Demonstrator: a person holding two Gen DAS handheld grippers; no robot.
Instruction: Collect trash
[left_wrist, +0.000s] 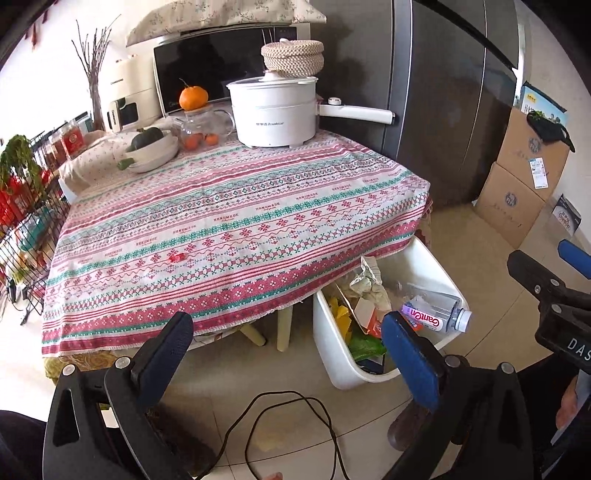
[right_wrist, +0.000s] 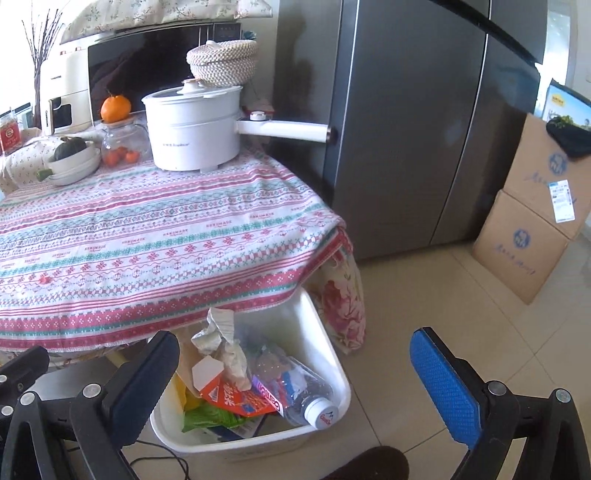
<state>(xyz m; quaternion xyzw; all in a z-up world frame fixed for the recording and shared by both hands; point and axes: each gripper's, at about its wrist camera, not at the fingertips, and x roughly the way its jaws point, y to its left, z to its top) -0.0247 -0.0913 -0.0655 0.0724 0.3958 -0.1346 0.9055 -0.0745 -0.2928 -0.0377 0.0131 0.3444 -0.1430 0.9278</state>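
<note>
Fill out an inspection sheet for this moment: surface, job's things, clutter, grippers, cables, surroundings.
Surface: table under a striped pink-and-green patterned tablecloth; a small red scrap lies on it.
Job's things: white plastic trash bin on the floor at the table's corner, holding a clear plastic bottle, crumpled paper, orange carton.
Clutter: white electric pot, woven basket, orange fruit, glass teapot, white bowls.
Grippers: left gripper open, empty; right gripper open, empty.
Cables: black cord on the floor.
Surroundings: grey refrigerator, stacked cardboard boxes.
</note>
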